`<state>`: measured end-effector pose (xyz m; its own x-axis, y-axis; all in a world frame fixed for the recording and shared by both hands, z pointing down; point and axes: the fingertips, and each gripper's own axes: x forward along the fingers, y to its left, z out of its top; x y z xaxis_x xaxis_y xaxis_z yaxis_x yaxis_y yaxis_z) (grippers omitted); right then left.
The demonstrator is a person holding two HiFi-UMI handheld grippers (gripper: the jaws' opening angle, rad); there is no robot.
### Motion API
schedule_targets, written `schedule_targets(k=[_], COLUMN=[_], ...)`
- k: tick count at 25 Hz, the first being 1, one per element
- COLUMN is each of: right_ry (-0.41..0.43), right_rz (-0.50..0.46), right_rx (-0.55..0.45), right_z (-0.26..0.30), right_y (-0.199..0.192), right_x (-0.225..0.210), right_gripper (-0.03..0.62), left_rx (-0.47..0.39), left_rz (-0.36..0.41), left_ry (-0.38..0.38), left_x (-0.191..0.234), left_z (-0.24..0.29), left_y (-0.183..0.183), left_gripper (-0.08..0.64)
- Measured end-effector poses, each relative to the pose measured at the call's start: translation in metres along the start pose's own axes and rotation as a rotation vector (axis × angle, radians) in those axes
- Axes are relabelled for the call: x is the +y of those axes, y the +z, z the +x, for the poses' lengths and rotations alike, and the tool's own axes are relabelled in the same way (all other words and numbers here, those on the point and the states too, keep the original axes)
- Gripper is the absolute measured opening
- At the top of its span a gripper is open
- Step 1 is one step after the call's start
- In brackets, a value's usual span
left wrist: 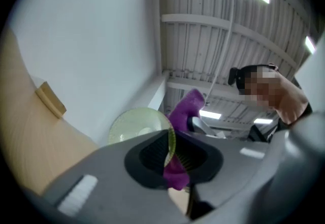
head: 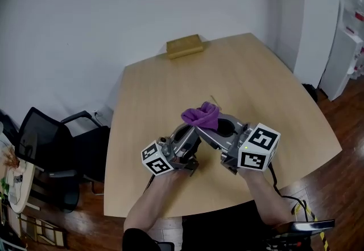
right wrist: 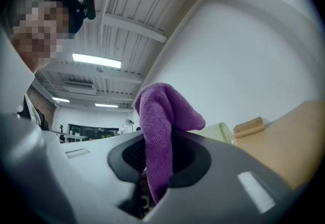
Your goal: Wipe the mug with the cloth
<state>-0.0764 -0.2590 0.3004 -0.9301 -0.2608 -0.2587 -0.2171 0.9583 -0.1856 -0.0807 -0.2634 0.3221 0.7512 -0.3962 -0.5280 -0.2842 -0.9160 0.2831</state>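
Both claws are holding the mug (left wrist: 137, 125) and cloth (right wrist: 162, 111) up over the desk (head: 239, 79).
The left claw (left wrist: 172, 159) is gripping the pale green mug by its thin wall, jaws nearly together, the cup bulging just ahead of them. The right claw (right wrist: 160, 159) is clamping the purple cloth, which is bunching up above its jaws, hanging below them, and reaching the left claw's jaws too.

right gripper (right wrist: 157, 159) clamps purple cloth (right wrist: 162, 111) (mug (right wrist: 224, 131) behind)
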Motion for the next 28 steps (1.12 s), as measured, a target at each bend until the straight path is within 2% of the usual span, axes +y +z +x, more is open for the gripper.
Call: schedule_targets(k=[2,4,6,8,9,11,14,19,24,26,28], right_ry=[0.077,0.087,-0.029,-0.156,-0.185,-0.183,-0.107,0.08,0.141,0.096,0.006], right_rz=[0.101,0.143,0.083,0.007,-0.012,-0.024,-0.01,0.047,0.131,0.119,0.075], right_rx=[-0.004,-0.067,-0.176,-0.276,-0.303,-0.293,-0.186,0.008,0.167,0.135,-0.016], right_z=[0.0,-0.008,-0.027,-0.049,-0.054,-0.046,-0.019,0.01,0.008,0.0,-0.014], right_y=[0.001,0.011,0.03,0.05,0.057,0.058,0.036,-0.009,-0.039,-0.033,0.002], right_x=[0.004,0.001,-0.013,-0.031,-0.035,-0.036,-0.024,0.011,0.015,0.006,-0.01], right_gripper=[0.057,0.057,0.057,0.057,0.055,0.055,0.057,0.057,0.057,0.057,0.057], left_rx=[-0.018,-0.108,-0.222,-0.288,-0.303,-0.315,-0.311,-0.316,-0.33,-0.338,-0.354], left_rz=[-0.026,-0.14,-0.286,-0.36,-0.371,-0.374,-0.365,-0.351,-0.35,-0.35,-0.355], left_ry=[-0.019,-0.021,-0.009,0.005,0.004,-0.018,-0.048,-0.057,-0.063,-0.061,-0.06], left_x=[0.0,0.005,0.014,0.021,0.022,0.017,0.007,0.009,0.01,0.01,0.012], left_z=[-0.001,-0.007,-0.016,-0.021,-0.021,-0.02,-0.016,-0.02,-0.022,-0.023,-0.024], left_y=[0.003,0.011,0.019,0.024,0.026,0.031,0.03,0.035,0.037,0.039,0.042], left_gripper=[0.055,0.054,0.051,0.051,0.051,0.051,0.055,0.054,0.051,0.051,0.051])
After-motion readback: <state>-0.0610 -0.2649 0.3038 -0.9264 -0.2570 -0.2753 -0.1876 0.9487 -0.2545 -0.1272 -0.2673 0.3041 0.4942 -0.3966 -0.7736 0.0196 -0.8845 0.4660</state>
